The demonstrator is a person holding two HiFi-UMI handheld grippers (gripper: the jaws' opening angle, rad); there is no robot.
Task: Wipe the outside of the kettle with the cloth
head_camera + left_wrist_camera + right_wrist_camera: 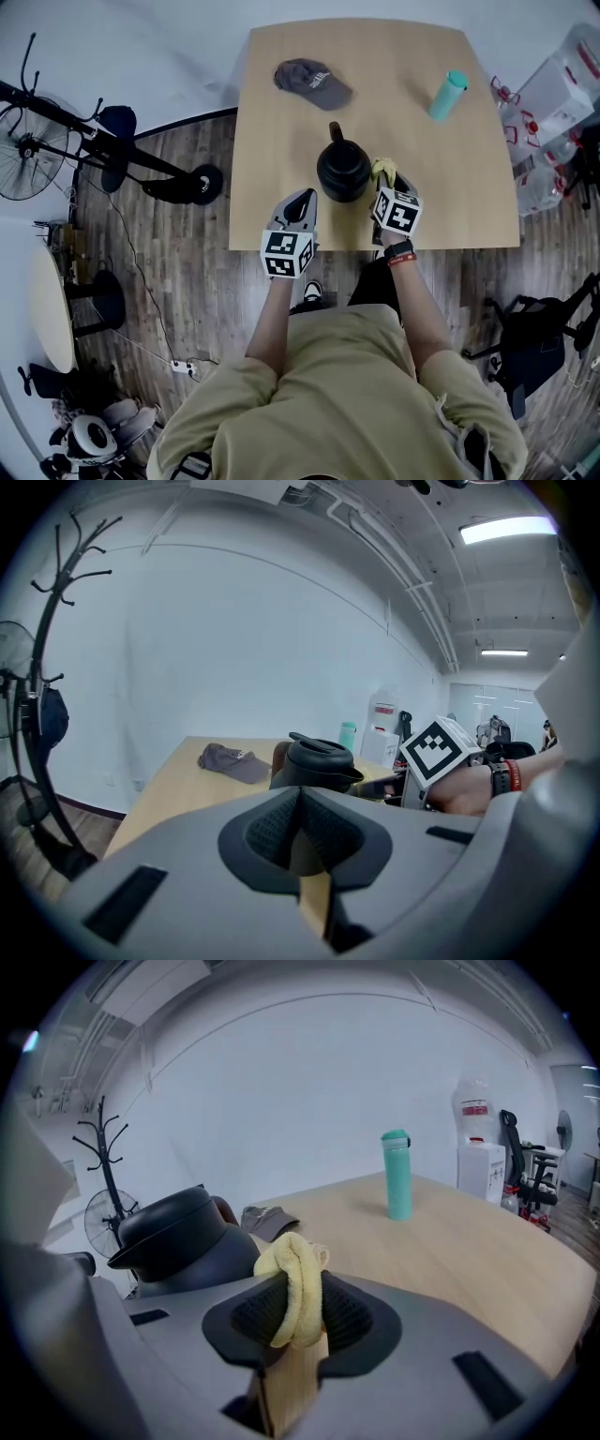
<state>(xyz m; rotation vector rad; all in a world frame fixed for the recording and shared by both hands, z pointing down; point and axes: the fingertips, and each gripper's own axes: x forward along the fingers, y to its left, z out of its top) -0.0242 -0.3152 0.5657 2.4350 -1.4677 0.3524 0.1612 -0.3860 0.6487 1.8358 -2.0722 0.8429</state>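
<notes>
Kettle (343, 171) near table (281, 131) front edge — right claw (298, 1311) clamps cloth (292, 1274) beside it; left claw (298, 829) closed, empty.

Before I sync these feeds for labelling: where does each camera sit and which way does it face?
Head view: on the person's head, looking down at table, kettle; torso, forearms, left claw, right claw show.
Left gripper view: on the left claw, facing over the table at the kettle; shut jaws, right wrist show.
Right gripper view: on the right claw, facing over the table toward the bottle; jaws pinching the cloth.
Shared: both gripper views catch kettle and cap.
</notes>
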